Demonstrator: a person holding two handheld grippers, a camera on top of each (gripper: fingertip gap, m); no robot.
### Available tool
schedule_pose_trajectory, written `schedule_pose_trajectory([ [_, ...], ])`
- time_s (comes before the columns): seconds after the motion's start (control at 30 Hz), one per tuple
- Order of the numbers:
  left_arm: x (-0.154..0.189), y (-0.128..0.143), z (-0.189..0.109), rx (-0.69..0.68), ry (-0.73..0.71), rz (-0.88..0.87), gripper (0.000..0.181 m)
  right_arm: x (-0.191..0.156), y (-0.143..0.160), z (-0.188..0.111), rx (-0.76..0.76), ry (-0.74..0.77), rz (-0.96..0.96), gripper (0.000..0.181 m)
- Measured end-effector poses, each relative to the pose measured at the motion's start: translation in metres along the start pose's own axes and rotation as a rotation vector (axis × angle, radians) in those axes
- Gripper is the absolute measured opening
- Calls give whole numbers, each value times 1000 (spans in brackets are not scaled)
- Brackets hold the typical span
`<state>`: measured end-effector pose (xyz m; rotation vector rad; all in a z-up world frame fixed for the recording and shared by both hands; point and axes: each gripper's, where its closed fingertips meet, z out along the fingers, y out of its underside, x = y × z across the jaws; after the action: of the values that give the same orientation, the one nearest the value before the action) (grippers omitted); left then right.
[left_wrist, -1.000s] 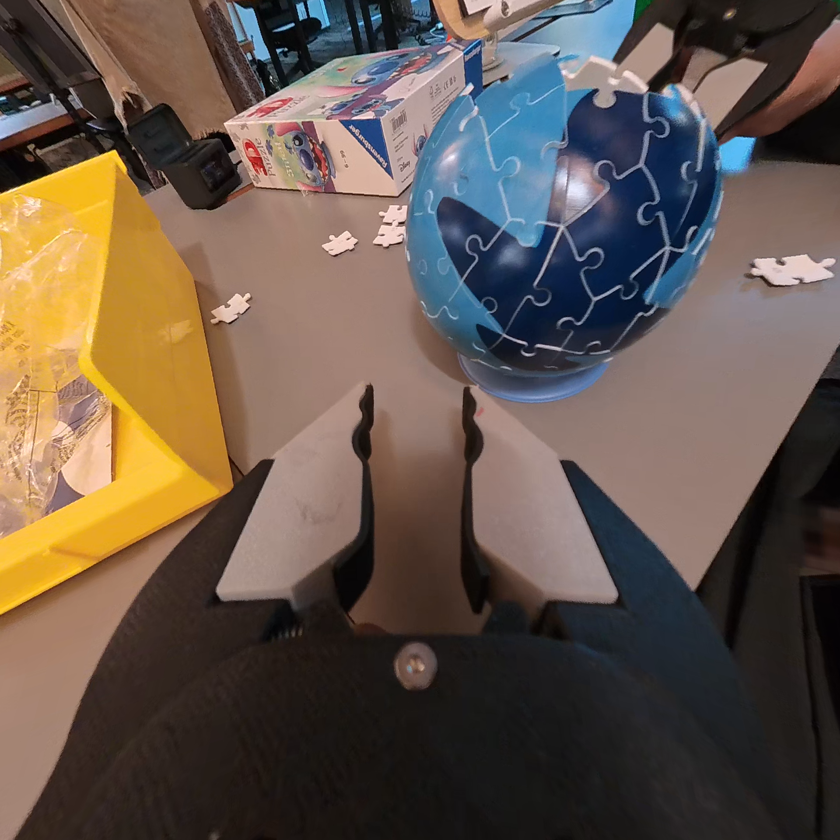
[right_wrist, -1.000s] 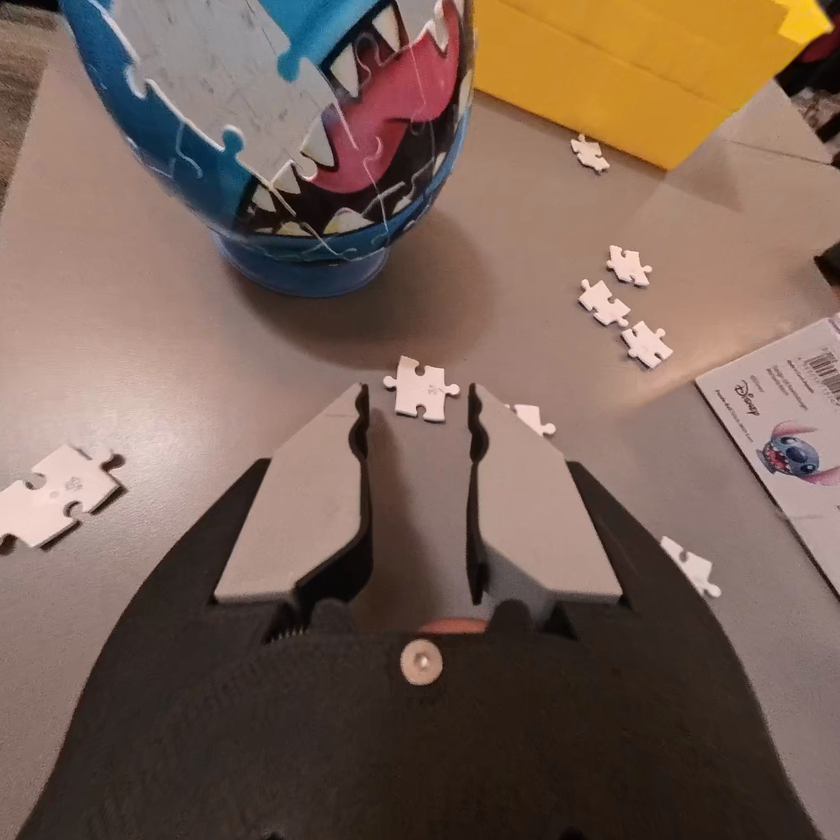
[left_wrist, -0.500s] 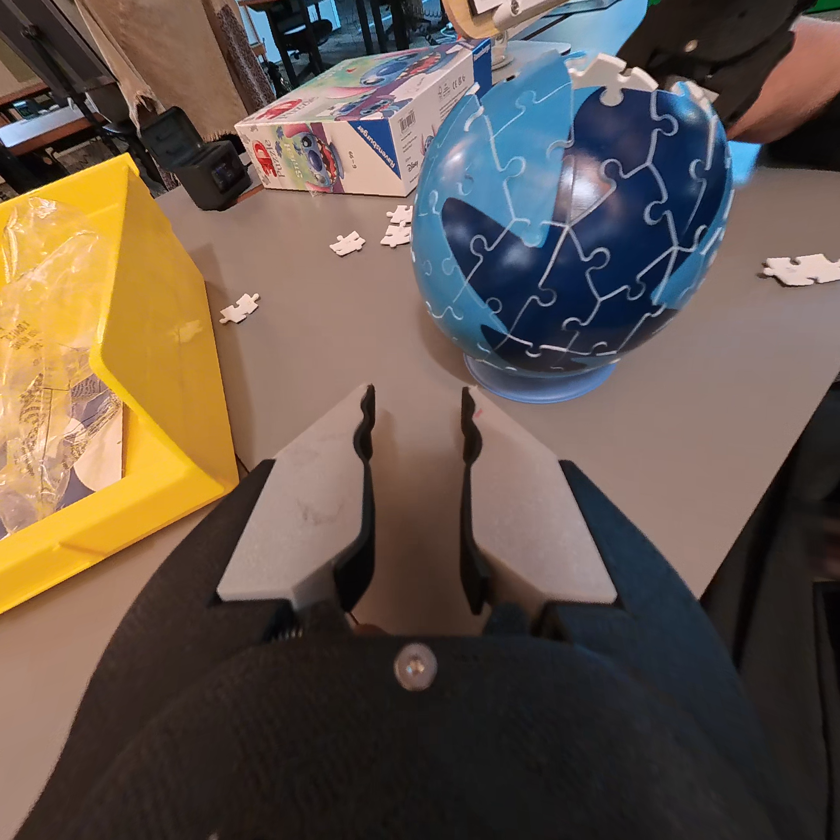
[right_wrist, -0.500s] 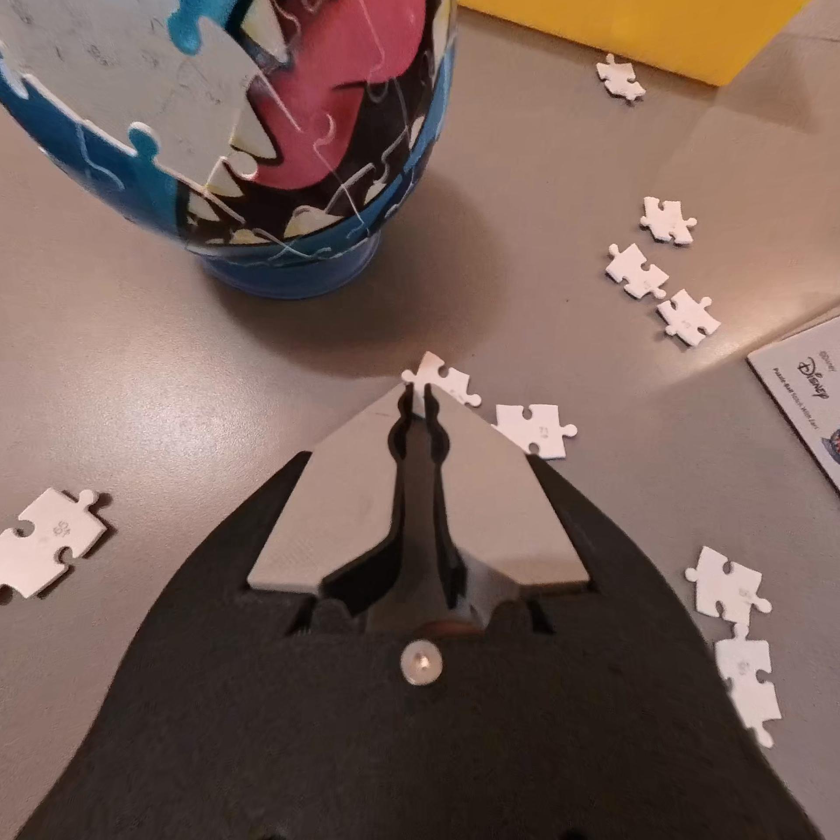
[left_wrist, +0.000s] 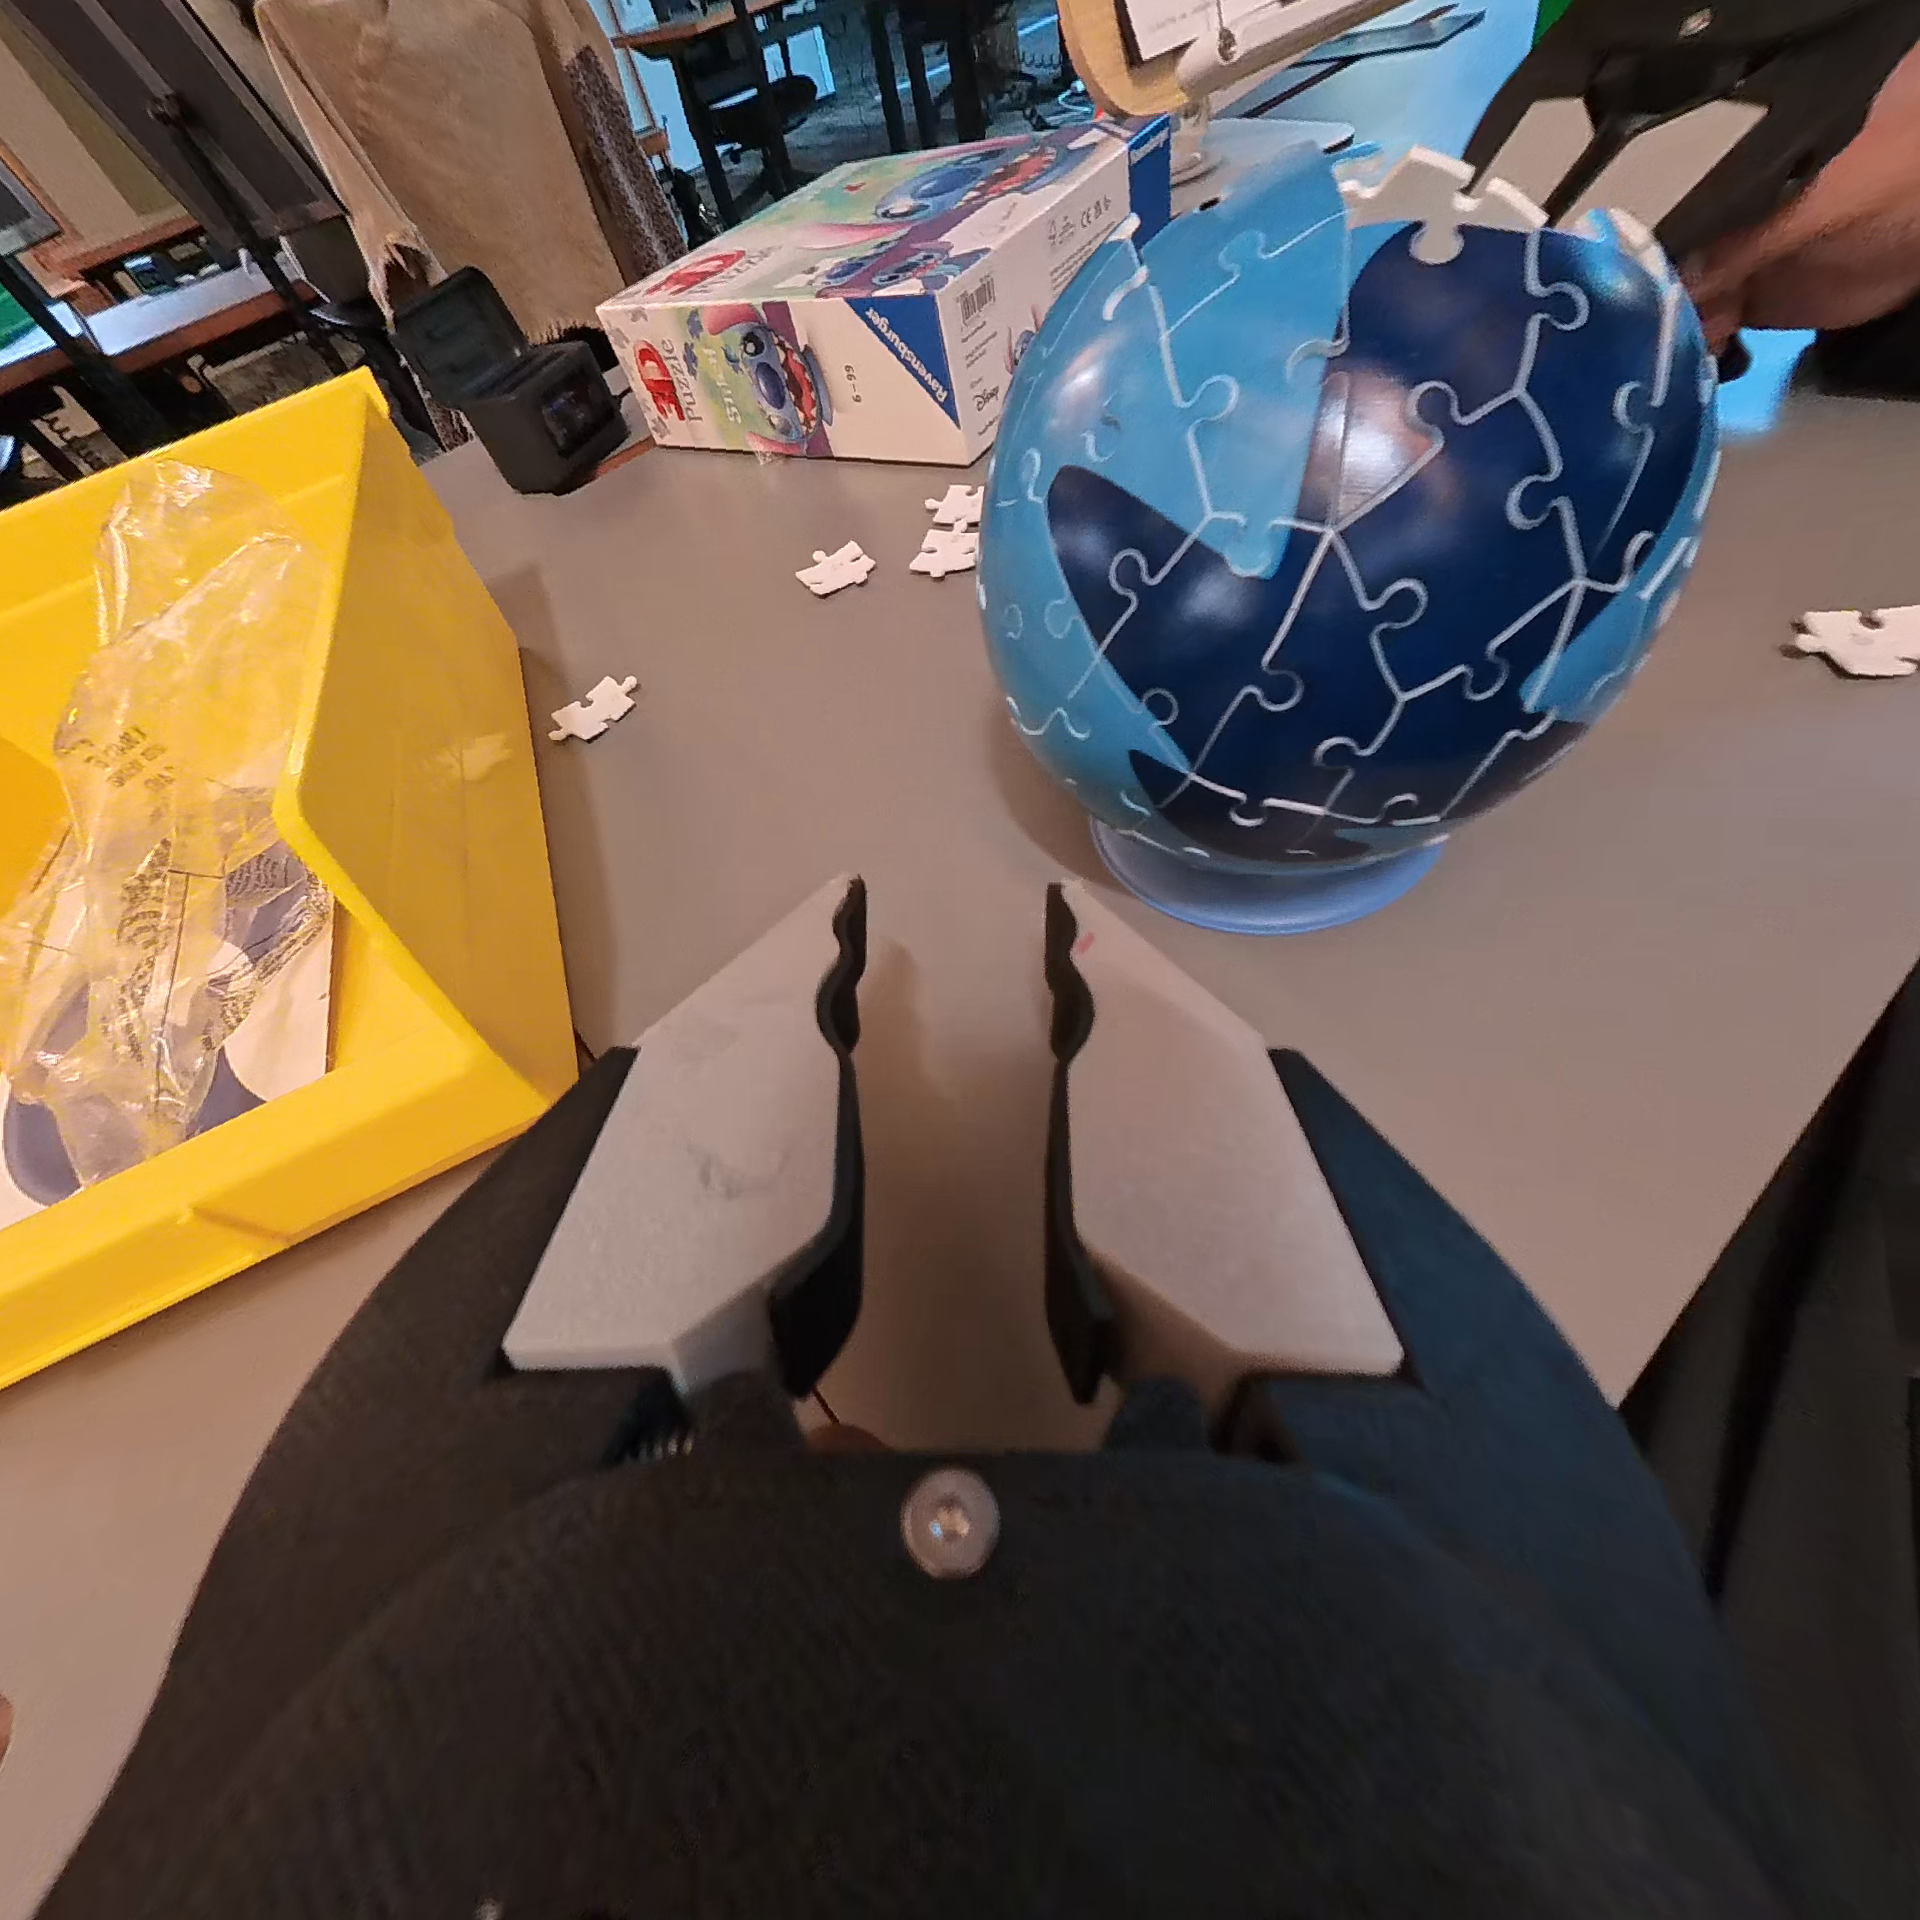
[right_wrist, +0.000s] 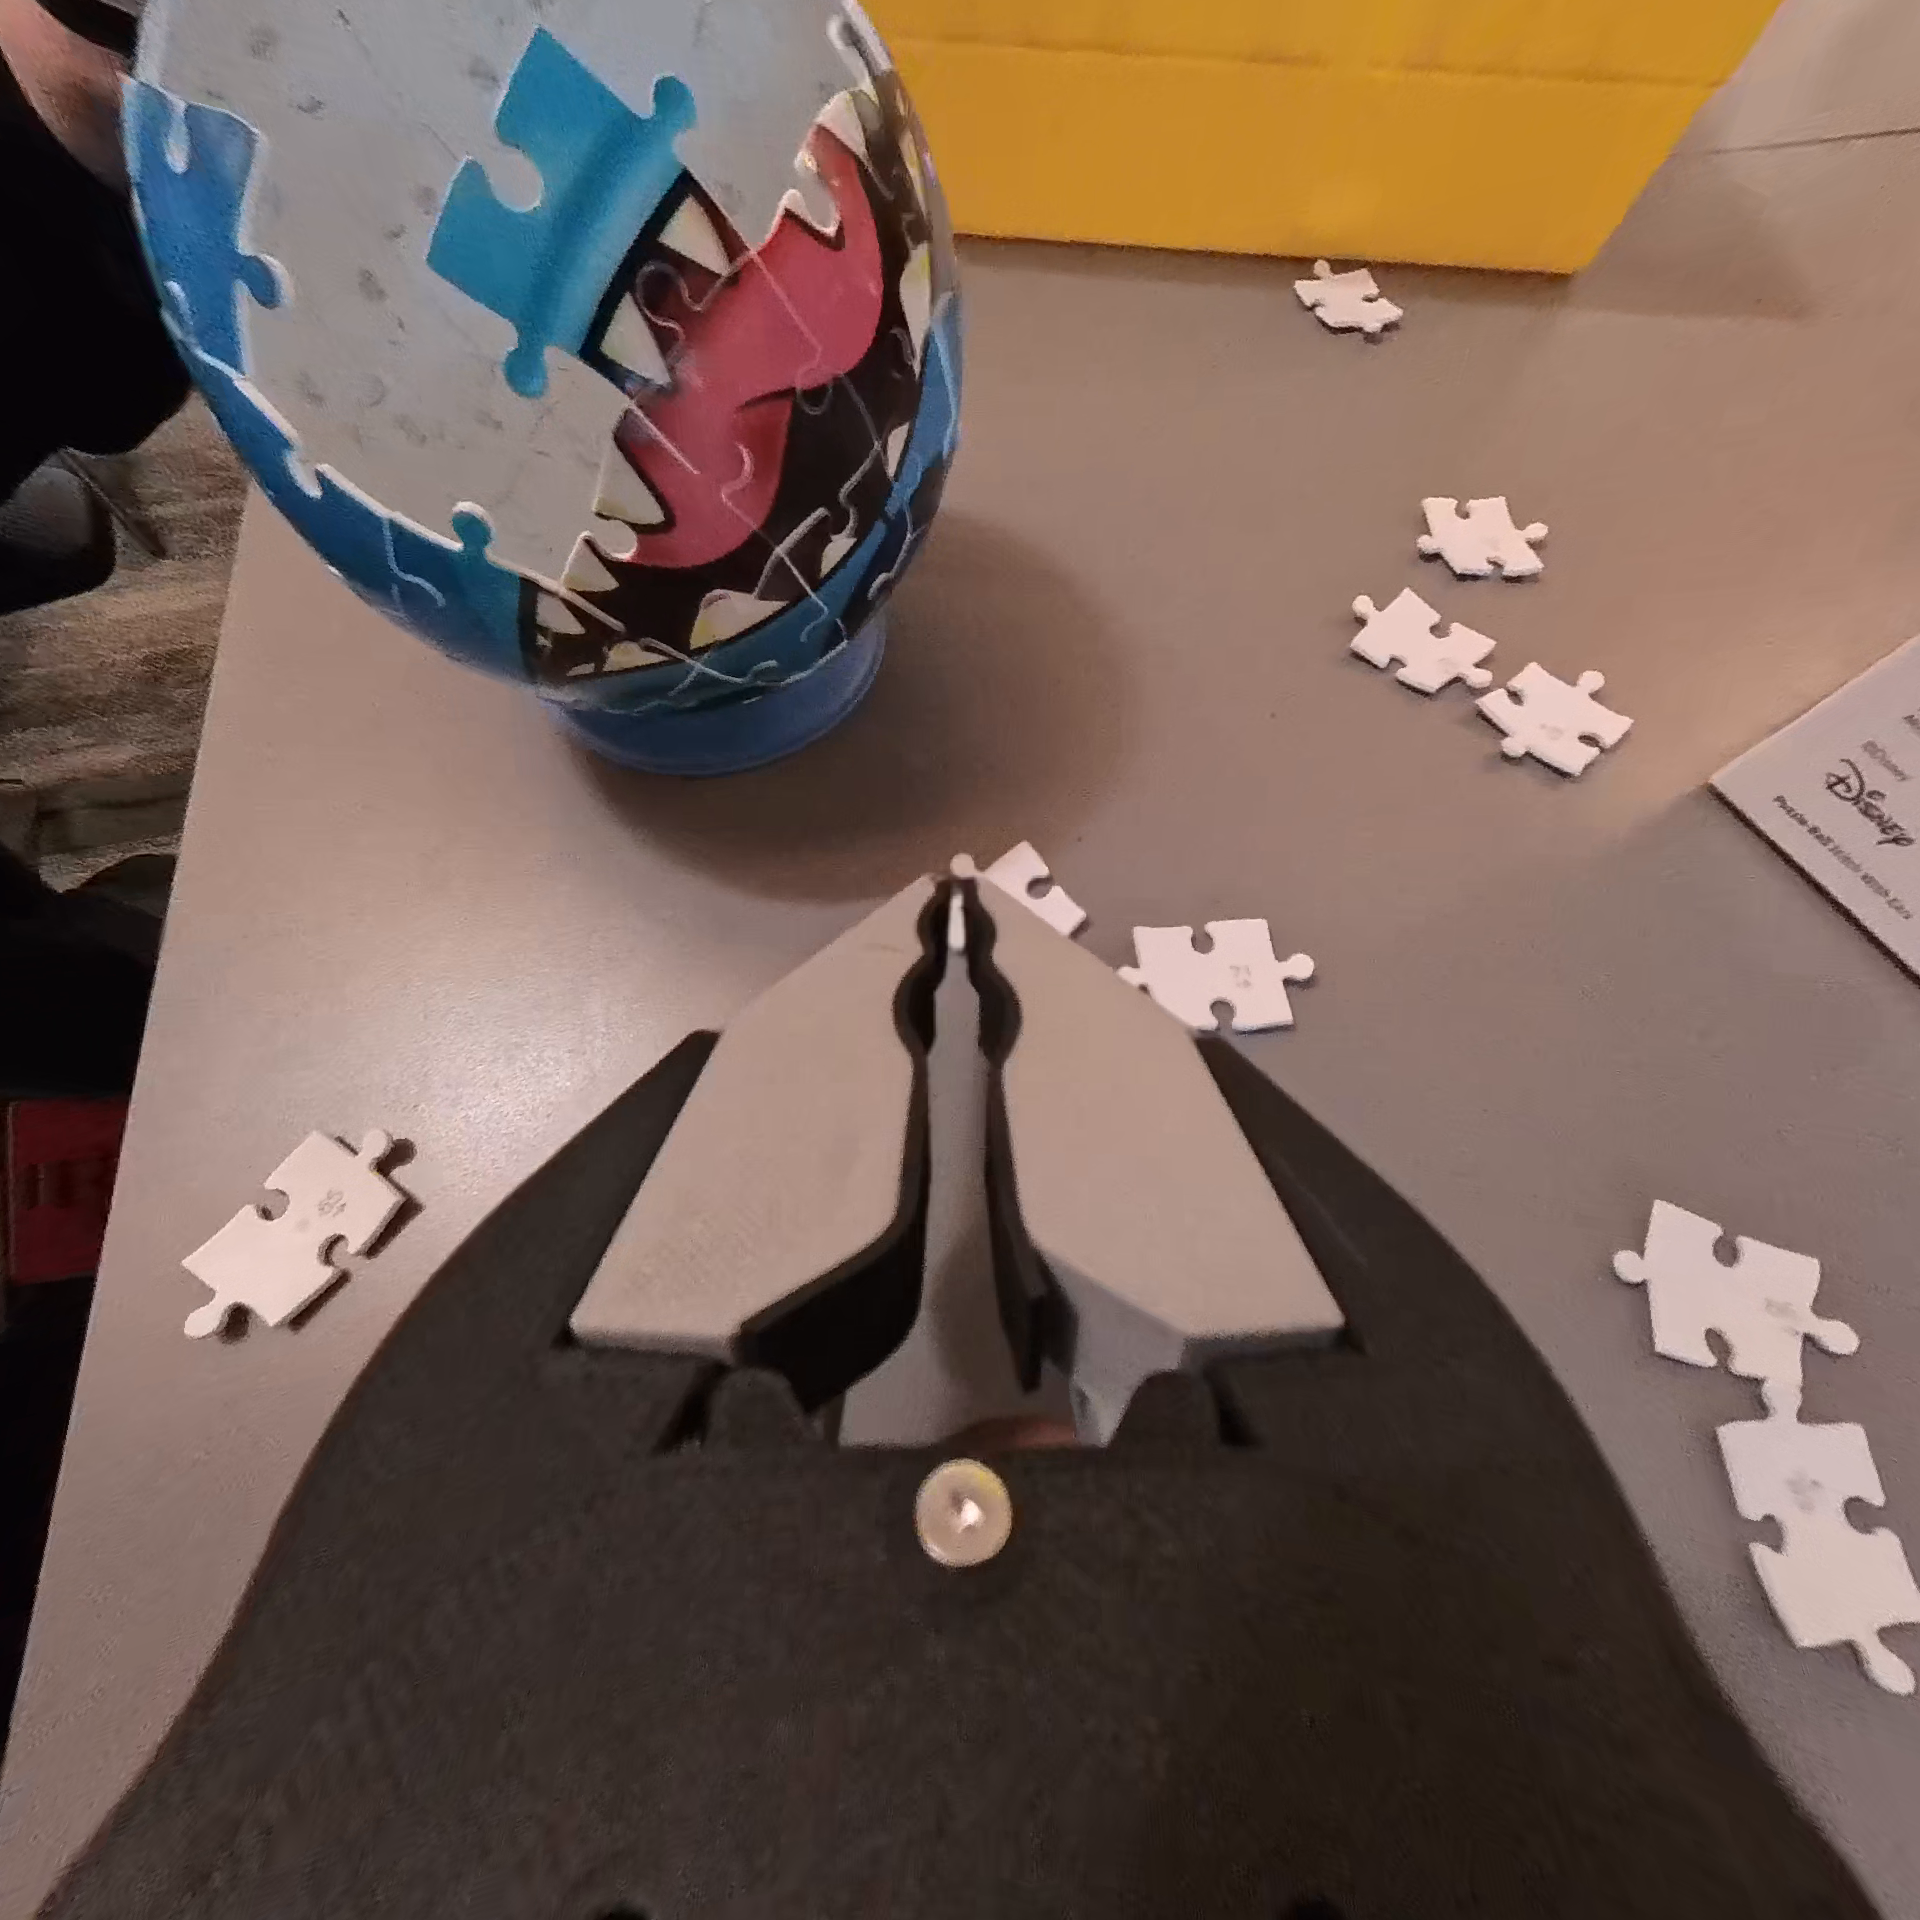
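My right gripper (right_wrist: 961, 896) pinches a white puzzle piece (right_wrist: 1023, 894) (edge only) on the grey table (right_wrist: 1247, 468), near the puzzle ball (right_wrist: 540, 364). My left gripper (left_wrist: 954, 914) hovers spread, empty, between yellow bin (left_wrist: 416, 748) and ball.

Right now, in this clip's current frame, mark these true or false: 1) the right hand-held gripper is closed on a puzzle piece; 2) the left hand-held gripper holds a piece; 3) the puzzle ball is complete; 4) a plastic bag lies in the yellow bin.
1) True: the right hand-held gripper pinches a white puzzle piece at its tips.
2) False: the left hand-held gripper is open and empty above the table.
3) False: the puzzle ball has gaps near its top.
4) True: a clear plastic bag lies in the yellow bin.
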<state>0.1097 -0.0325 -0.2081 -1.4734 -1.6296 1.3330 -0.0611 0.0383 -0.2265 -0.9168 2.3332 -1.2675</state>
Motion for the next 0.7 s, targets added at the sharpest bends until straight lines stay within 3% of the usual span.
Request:
schedule_pose_trajectory([
  [0.07,1,1,1,-11,2,2,32,4,4,3,-29,25,13,24],
  [0.23,7,4,3,-34,30,32,39,-9,-4,6,0,-26,-25,39],
  [0.43,33,-3,-3,-7,196,-36,80,-54,-25,-20,147,-358,-97,56],
  [0.57,38,-5,3,-52,90,-57,106,-44,-27,-15,164,-374,-138,80],
  [0.7,65,-9,15,-96,162,-100,110,-46,-39,4,141,-424,-142,81],
])
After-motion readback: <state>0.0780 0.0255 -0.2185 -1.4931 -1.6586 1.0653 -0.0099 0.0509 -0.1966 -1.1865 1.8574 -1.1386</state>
